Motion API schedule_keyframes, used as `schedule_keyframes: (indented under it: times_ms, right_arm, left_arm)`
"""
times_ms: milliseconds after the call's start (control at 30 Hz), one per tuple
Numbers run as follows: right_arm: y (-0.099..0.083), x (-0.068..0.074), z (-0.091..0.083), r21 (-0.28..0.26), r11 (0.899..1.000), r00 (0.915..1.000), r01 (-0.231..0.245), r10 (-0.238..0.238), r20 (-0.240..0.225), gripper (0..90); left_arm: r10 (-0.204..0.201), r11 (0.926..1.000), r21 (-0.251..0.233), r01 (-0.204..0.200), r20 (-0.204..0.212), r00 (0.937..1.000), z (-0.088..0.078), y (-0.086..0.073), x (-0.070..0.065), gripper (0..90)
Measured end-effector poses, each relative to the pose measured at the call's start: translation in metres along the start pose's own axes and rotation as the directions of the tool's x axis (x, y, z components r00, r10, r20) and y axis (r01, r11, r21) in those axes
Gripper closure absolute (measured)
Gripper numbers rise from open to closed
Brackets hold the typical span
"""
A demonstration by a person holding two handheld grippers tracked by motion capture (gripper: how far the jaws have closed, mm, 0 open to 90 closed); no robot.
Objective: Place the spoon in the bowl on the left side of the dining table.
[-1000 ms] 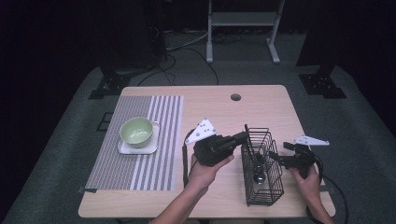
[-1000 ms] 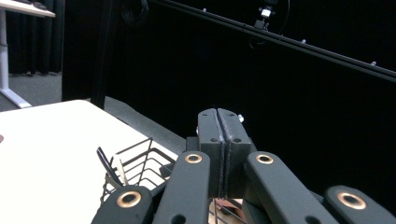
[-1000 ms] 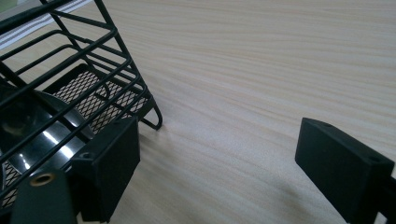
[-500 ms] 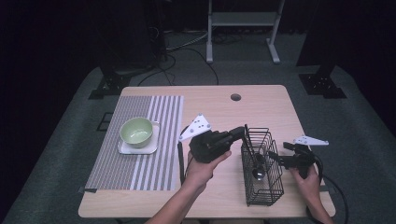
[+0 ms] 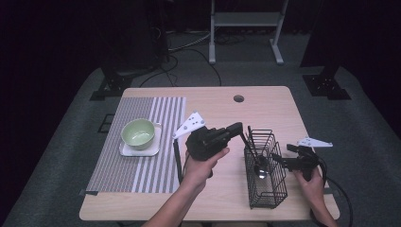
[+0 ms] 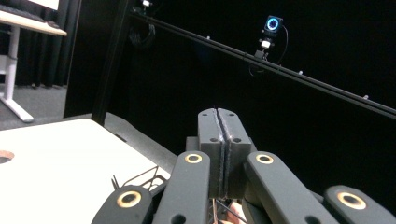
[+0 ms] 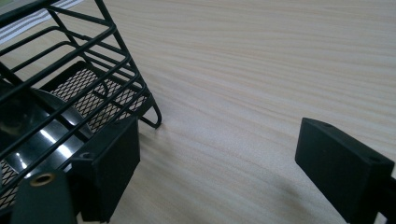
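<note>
One wire basket (image 5: 265, 179), black, boxy, mesh floor, stands on the pale wood-grain table (image 5: 222, 208) near its front right. One dark glossy spoon (image 5: 259, 171) leans inside it, bowl down. One green round bowl (image 5: 138, 132) sits on one square white plate (image 5: 142, 150), on one grey-and-white striped mat (image 5: 142, 175). Two grippers: left gripper (image 5: 236, 128) held above the table just left of the basket's top rim, jaws pressed together, nothing visible between; right gripper (image 5: 279, 158) at the basket's right side, jaws wide apart, empty.
</note>
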State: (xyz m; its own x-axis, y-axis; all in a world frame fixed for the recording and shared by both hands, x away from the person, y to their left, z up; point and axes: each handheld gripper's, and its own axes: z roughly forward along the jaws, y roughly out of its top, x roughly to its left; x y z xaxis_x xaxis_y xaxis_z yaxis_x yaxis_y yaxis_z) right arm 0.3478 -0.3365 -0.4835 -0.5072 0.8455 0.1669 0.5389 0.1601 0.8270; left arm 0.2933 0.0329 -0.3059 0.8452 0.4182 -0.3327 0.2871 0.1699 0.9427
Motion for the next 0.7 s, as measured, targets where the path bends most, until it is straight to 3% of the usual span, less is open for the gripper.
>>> schedule_keyframes:
  times_ms: [333, 700]
  right_arm:
    - [0.0, 0.001, 0.0, 0.002, 1.0, 1.0, 0.009, -0.009, -0.001, 13.0]
    - [0.0, 0.001, 0.001, 0.007, 1.0, 0.9999, 0.011, -0.011, 0.001, 13.0]
  left_arm:
    - [-0.002, 0.999, -0.045, 0.001, -0.003, 1.0, -0.013, 0.014, 0.0, 89.6]
    - [-0.007, 0.9966, -0.083, 0.004, -0.035, 0.9994, -0.032, 0.021, 0.008, 89.6]
